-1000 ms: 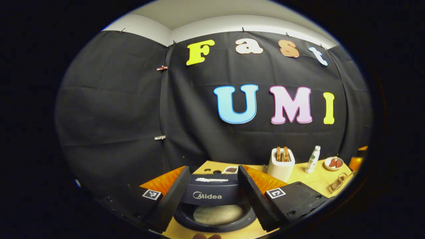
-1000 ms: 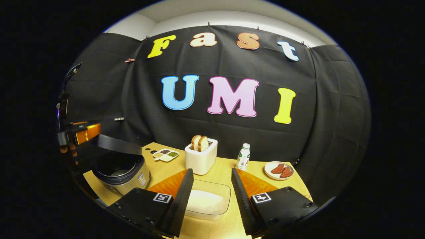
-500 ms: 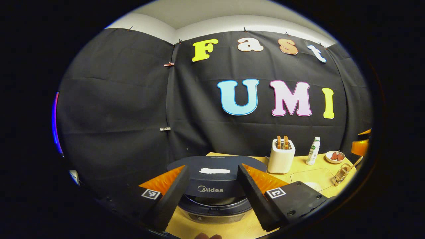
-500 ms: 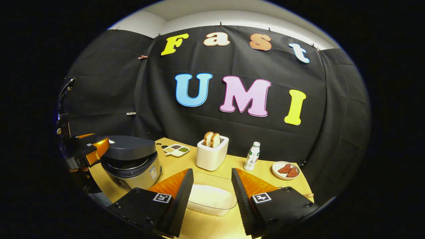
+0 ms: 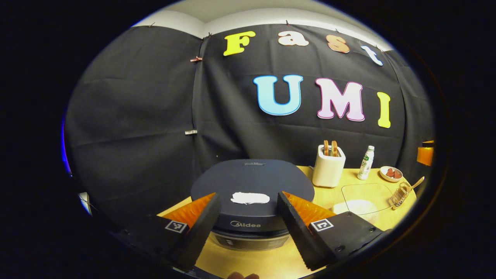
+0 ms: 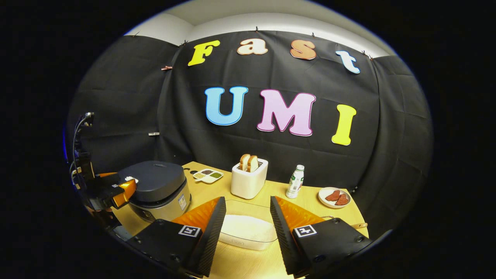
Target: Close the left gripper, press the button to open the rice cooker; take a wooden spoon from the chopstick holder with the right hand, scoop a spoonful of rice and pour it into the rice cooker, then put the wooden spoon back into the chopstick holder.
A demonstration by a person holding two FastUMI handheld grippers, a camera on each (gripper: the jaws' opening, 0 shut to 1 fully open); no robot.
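While the lid of the rice cooker [image 5: 252,186] lies flat and closed at the lower centre of the left gripper view, the left gripper [image 5: 248,217] frames it from the bottom of the frame with its fingers spread wide and nothing between them; whether they touch the lid's front edge cannot be told. A white smear [image 5: 250,198] sits on the dark lid between the two fingers. To the right in that view, on the wooden table [image 5: 271,263], stand a white toaster [image 5: 328,170] with two slices in it, a small bottle [image 5: 365,163] and a plate [image 5: 390,174] with something reddish on it. A clear container of rice [image 5: 362,201] lies in front of them, and at the right edge a wire chopstick holder [image 5: 400,193] leans with the wooden spoon [image 5: 414,183] sticking out of it up and to the right. In the right gripper view the right gripper [image 6: 248,236] is likewise open and empty at the bottom of the frame, with the container of rice [image 6: 248,232] on the table between and beyond its fingers. At the left of that view the rice cooker [image 6: 161,190] sits closed, the left gripper [image 6: 126,188] at its near left side by the lid. A small divided dish [image 6: 208,176] lies behind the cooker, near the toaster [image 6: 249,180].
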